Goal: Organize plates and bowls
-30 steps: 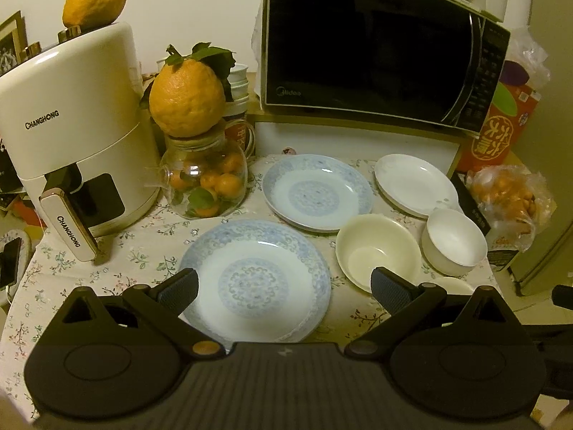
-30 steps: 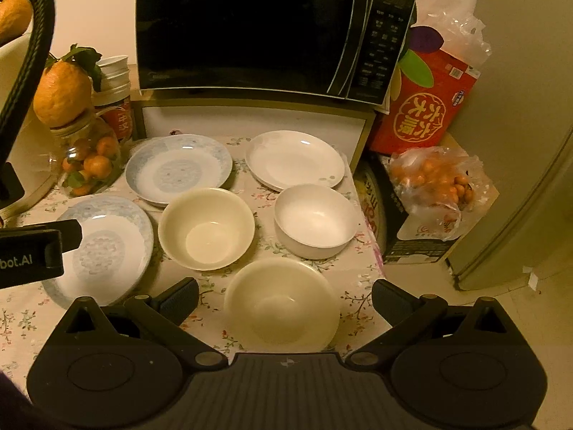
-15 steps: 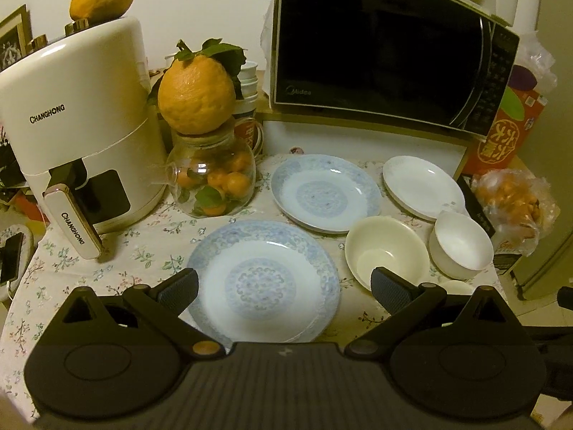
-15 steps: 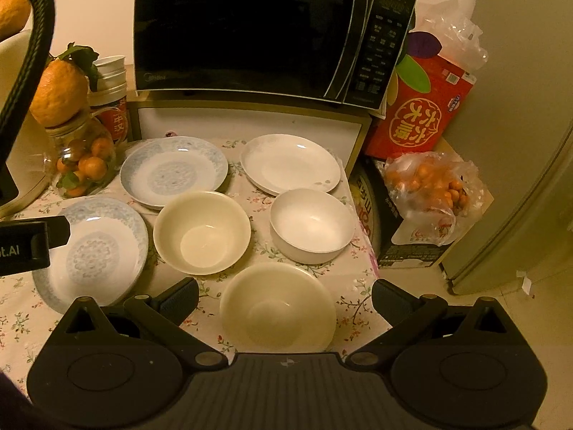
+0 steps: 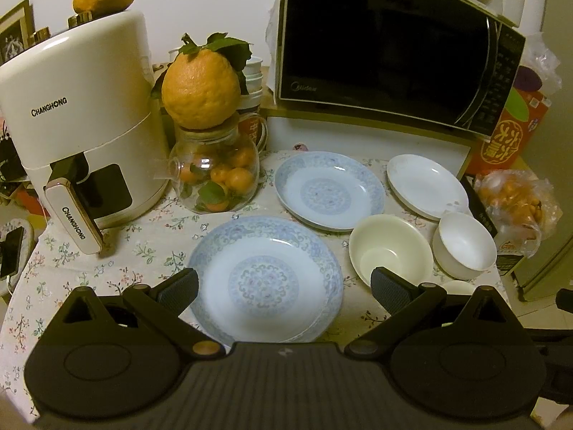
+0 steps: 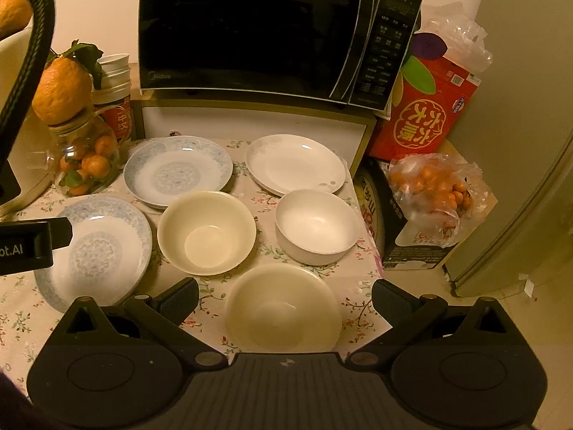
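Crockery covers the floral tablecloth: two blue-patterned plates, a white plate, two cream bowls and a white bowl. The left gripper hangs open and empty, its fingers either side of the near blue plate. The right gripper is also spread wide, holding nothing, with the near cream bowl between its fingers. Behind that sit the second cream bowl and the white bowl side by side; the far blue plate and white plate lie at the back. A microwave on a white stand blocks the rear. An air fryer and a glass jar of small oranges, topped by a large citrus, crowd the left. A red box and a bag of oranges stand off the right edge.
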The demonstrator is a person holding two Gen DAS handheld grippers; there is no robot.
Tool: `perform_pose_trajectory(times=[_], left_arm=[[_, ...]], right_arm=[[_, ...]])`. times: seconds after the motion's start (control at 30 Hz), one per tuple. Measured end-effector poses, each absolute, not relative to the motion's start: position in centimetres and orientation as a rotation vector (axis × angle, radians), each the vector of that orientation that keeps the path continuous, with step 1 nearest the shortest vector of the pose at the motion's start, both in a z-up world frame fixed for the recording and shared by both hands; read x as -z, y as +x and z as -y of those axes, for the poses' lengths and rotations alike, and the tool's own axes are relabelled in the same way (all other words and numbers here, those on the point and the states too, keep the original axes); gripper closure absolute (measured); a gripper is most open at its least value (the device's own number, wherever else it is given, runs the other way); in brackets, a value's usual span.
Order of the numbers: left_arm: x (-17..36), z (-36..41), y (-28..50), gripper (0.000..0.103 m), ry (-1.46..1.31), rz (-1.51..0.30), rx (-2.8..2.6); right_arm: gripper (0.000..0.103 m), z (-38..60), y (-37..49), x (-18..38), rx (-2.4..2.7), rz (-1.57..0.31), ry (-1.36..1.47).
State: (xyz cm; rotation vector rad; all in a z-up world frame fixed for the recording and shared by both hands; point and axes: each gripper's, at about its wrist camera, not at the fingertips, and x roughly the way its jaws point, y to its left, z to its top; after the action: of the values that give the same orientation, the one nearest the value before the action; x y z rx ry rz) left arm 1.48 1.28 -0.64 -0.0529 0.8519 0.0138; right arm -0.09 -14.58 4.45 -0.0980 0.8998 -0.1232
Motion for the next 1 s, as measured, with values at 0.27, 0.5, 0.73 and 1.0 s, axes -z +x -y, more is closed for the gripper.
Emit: perform_pose_trajectory(times=[0.27, 0.5, 0.73, 1.0], left_arm=[[1.4, -2.4, 1.7, 0.001, -0.079, -0.886, -0.041], [1.9, -4.4, 2.1, 0.003, -0.114, -0.903, -0.065], [3.3, -6.5, 4.3, 0.015, -0.061, -0.951, -0.105], [6.1, -9.5, 5.6, 0.046, -0.193, -1.049, -0.133]], right_arm=[[0.003, 14.1, 0.4, -3.9, 0.116, -0.898, -0.079], [0.003, 13.5, 1.1, -2.7, 0.086, -0.942, -0.034], [0.007, 11.3, 2.7, -1.4, -0.042, -0.990, 0.053], [0.020, 7.5, 4.4, 0.5, -0.163, -1.055, 0.109]])
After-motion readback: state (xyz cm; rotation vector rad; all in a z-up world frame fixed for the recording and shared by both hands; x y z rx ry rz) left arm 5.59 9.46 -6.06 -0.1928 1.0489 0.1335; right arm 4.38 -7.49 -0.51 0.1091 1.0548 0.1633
